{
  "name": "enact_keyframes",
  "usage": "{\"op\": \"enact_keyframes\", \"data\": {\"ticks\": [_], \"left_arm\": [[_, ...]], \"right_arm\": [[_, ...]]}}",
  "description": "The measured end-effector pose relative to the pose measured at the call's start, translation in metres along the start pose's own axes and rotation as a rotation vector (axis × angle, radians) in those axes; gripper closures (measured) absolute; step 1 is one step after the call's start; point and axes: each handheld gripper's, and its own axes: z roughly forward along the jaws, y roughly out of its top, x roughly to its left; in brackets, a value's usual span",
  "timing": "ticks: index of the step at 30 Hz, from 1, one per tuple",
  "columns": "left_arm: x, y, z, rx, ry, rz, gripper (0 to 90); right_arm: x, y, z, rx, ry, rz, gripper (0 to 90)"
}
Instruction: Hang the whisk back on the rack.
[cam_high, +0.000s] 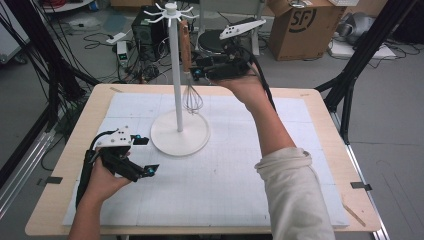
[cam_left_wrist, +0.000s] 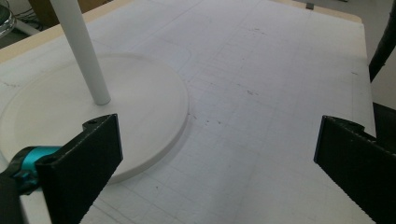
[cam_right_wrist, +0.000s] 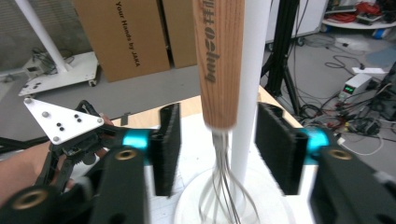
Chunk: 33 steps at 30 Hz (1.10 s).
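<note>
Hanging: a whisk (cam_high: 191, 97) with a wooden handle (cam_right_wrist: 219, 60) dangles from one of the hooks (cam_high: 165, 12) at the top of the white stand (cam_high: 179, 132), wire loops down, right beside the pole (cam_high: 175, 70).
Right gripper (cam_high: 196, 73): raised to handle height at the far side of the table (cam_high: 320, 107), and in the right gripper view its jaws stand on either side of the handle's lower end with a gap showing on both sides, so spread and not pressing the wood.
Why there: looks like the hand is either letting the whisk settle on its hook or lining up for a pinch; from one moment I can't say which.
Whisk position: free-hanging, upright, wires just above the round base (cam_left_wrist: 140, 121), apparently carried by the hook alone.
Left gripper (cam_high: 145, 156): low over the white mat (cam_high: 225, 175), just beside the base on the person's near left.
Left jaws: wide apart in the left gripper view, nothing between them but gridded mat and the base's edge.
Why there: my read is it's parked close enough to steady the stand should the top-heavy pole rock.
Risk: a nudge from the right jaws could set the whisk swinging against the pole.
</note>
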Motion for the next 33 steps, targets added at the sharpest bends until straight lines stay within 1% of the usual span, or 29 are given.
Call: {"op": "enact_keyframes", "data": {"ticks": [3, 5, 8, 9, 10, 11, 12, 13, 15, 16, 18, 19, 20, 22, 23, 24, 26, 27, 28, 29, 30, 31, 33], "left_arm": [[0.0, 0.0, 0.0, 0.0, -0.001, 0.001, 1.6], [-0.001, 0.001, 0.0, 0.001, -0.003, 0.003, 1.6], [-0.002, 0.001, 0.001, 0.001, -0.004, 0.004, 1.6], [-0.002, 0.001, 0.001, 0.001, -0.001, 0.006, 1.6], [-0.002, 0.001, 0.001, 0.003, 0.0, 0.008, 1.6], [-0.002, 0.001, 0.002, 0.003, -0.002, 0.006, 1.6], [-0.002, 0.001, 0.002, 0.006, -0.005, 0.008, 1.6], [-0.002, 0.001, 0.002, 0.006, -0.005, 0.009, 1.6], [-0.002, 0.001, 0.003, 0.008, -0.002, 0.009, 1.6], [-0.002, 0.001, 0.003, 0.008, -0.005, 0.008, 1.6], [-0.002, 0.001, 0.004, 0.008, -0.006, 0.009, 1.6], [-0.003, 0.002, 0.004, 0.011, -0.005, 0.011, 1.6], [-0.003, 0.002, 0.004, 0.009, -0.006, 0.009, 1.6], [-0.003, 0.002, 0.004, 0.008, -0.006, 0.01, 1.6], [-0.003, 0.002, 0.004, 0.007, -0.007, 0.008, 1.6], [-0.003, 0.002, 0.004, 0.007, -0.007, 0.009, 1.6], [-0.003, 0.002, 0.004, 0.009, -0.009, 0.01, 1.6], [-0.003, 0.002, 0.004, 0.006, -0.01, 0.01, 1.6], [-0.003, 0.002, 0.004, 0.004, -0.014, 0.011, 1.6], [-0.003, 0.002, 0.004, 0.003, -0.015, 0.011, 1.6], [-0.003, 0.002, 0.004, 0.002, -0.016, 0.011, 1.6], [-0.003, 0.002, 0.004, 0.002, -0.018, 0.01, 1.6], [-0.004, 0.002, 0.004, 0.003, -0.017, 0.01, 1.6]], "right_arm": [[0.003, -0.001, -0.004, 0.002, 0.006, 0.003, 44.2], [0.004, -0.003, -0.007, -0.007, -0.002, 0.007, 39.1], [0.006, -0.009, -0.011, -0.028, -0.01, 0.023, 36.3], [0.004, -0.012, -0.013, -0.03, -0.019, -0.001, 36.0], [0.005, -0.014, -0.014, -0.026, -0.014, 0.017, 35.5], [0.004, -0.017, -0.018, -0.013, -0.013, 0.004, 33.1], [0.004, -0.017, -0.018, -0.013, -0.013, 0.004, 33.1], [0.006, -0.021, -0.022, -0.019, -0.016, -0.009, 33.0], [0.006, -0.022, -0.025, -0.024, -0.013, -0.007, 32.2], [0.007, -0.024, -0.027, -0.03, -0.014, -0.016, 30.9], [0.009, -0.028, -0.032, -0.036, -0.018, -0.008, 29.4], [0.01, -0.029, -0.034, -0.037, -0.019, -0.011, 27.8], [0.013, -0.032, -0.038, -0.036, -0.035, -0.029, 24.1], [0.014, -0.034, -0.04, -0.044, -0.042, -0.035, 22.4], [0.016, -0.036, -0.042, -0.043, -0.038, -0.028, 20.9], [0.017, -0.038, -0.044, -0.051, -0.041, -0.041, 20.1], [0.019, -0.043, -0.046, -0.04, -0.055, -0.071, 17.6], [0.02, -0.046, -0.047, -0.036, -0.053, -0.066, 16.3], [0.02, -0.049, -0.048, -0.031, -0.061, -0.079, 15.4], [0.022, -0.051, -0.05, -0.024, -0.058, -0.08, 14.8], [0.022, -0.053, -0.051, -0.025, -0.062, -0.093, 14.3], [0.024, -0.055, -0.053, -0.024, -0.059, -0.085, 13.2], [0.025, -0.06, -0.057, -0.04, -0.059, -0.089, 11.0]]}}
